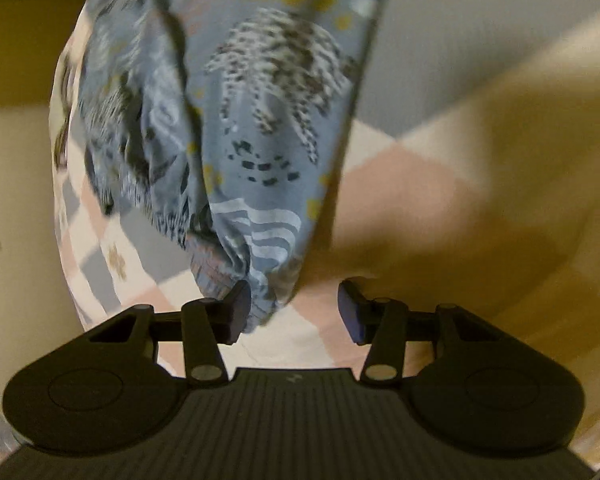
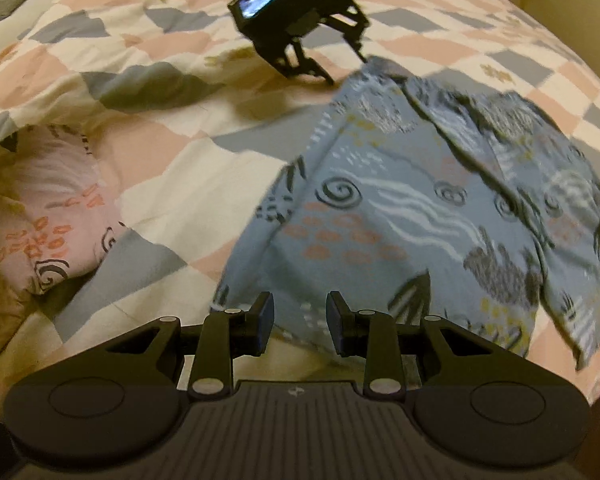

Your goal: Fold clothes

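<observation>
A blue patterned garment (image 2: 400,216), printed with swirls, wavy white stripes, peach dashes and dark spotted leaf shapes, is lying spread across a bed covered by a checked quilt (image 2: 172,160) in cream, pink and grey. In the right wrist view the cloth is taking up the right half of the bed, with one edge folded over itself along a diagonal seam and its near hem reaching down to the right gripper (image 2: 300,324).

The right gripper is hovering at that near hem with its fingers (image 2: 265,320) standing apart at a moderate gap, and nothing is pinched between them; the blue cloth is showing through the gap, just beyond the tips.

The left gripper (image 2: 342,70) is appearing at the far end of the garment in the right wrist view, its black body tilted down toward the far corner of the cloth, its small screen glowing. From its own camera, the left gripper (image 1: 296,306) is showing its fingers (image 1: 240,308) spread wide. A bunched corner of the garment (image 1: 236,128) is hanging against the inner face of the left-hand finger and draping into the gap, but the other finger is standing clear of it, so the cloth is not clamped. This view is blurred.

A pale pink patterned piece of fabric (image 2: 56,216) is sitting crumpled at the left of the bed, well apart from the blue garment and partly tucked under a raised fold of the quilt.
</observation>
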